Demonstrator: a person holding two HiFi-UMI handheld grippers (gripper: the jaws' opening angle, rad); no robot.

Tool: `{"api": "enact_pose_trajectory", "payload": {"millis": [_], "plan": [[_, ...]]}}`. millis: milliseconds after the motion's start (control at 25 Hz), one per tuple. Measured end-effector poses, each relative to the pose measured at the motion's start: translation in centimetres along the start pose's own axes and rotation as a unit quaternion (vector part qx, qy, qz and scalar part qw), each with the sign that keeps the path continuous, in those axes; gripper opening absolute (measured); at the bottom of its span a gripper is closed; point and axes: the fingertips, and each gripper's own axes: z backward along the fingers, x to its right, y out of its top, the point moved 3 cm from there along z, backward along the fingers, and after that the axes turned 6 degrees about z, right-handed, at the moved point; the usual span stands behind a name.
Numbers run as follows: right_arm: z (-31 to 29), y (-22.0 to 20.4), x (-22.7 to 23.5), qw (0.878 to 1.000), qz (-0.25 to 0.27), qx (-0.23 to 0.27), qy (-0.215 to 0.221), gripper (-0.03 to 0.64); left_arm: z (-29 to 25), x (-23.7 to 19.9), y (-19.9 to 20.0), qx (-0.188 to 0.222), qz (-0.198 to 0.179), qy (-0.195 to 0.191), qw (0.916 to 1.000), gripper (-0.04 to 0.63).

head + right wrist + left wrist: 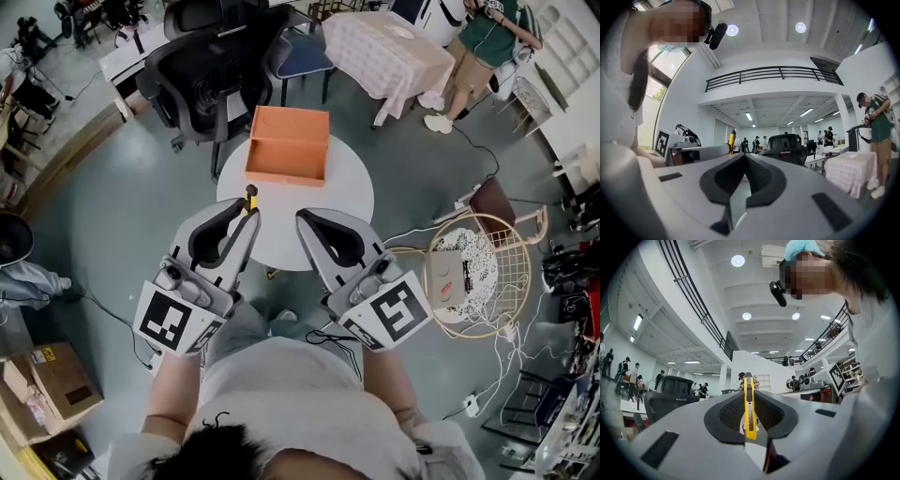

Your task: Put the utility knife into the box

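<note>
Hair [223, 448] of the operator lies at the lower edge of the head view, with both grippers held out side by side above a round white table [349, 187]. Left gripper [251, 217]: jaws clamped on the knife [251, 199], whose yellow body stands upright between them and points away from the operator. Right gripper [305, 221]: jaws pressed together, nothing between them. Box [286, 174]: orange, open-topped, resting on the far part of the table. The knife is held over the near half of the table, close to the front wall of the box but outside it. A black chair [211, 56] stands beyond the table.
</note>
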Motion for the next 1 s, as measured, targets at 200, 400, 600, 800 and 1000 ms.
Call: {"api": "enact_pose_trajectory", "payload": {"millis": [200,400,600,800,1000], "plan": [[0.5,-0.4,-0.1,1.000,-0.015,0.007,0.009,0.007,-0.2,0.4,-0.7,-0.009,0.002,0.002,1.0000,0.067],[-0.2,-1.2,0.7,1.000,-0.023,0.001,0.006,0.008,-1.2,-0.4,-1.3,-0.016,0.007,-0.001,0.9999,0.067],[-1.8,-1.7,2.6,1.000,-0.022,-0.006,-0.006,0.008,-3.0,-2.1,-2.1,-0.023,0.015,-0.014,0.9995,0.067],[-3.6,-1.9,4.2,1.000,-0.019,-0.011,-0.017,0.007,-5.0,-4.0,-2.4,-0.024,0.018,-0.029,0.9991,0.067],[-5.8,-1.9,6.0,0.999,-0.016,-0.014,-0.035,0.007,-7.1,-6.4,-2.5,-0.024,0.025,-0.050,0.9982,0.067]]}}
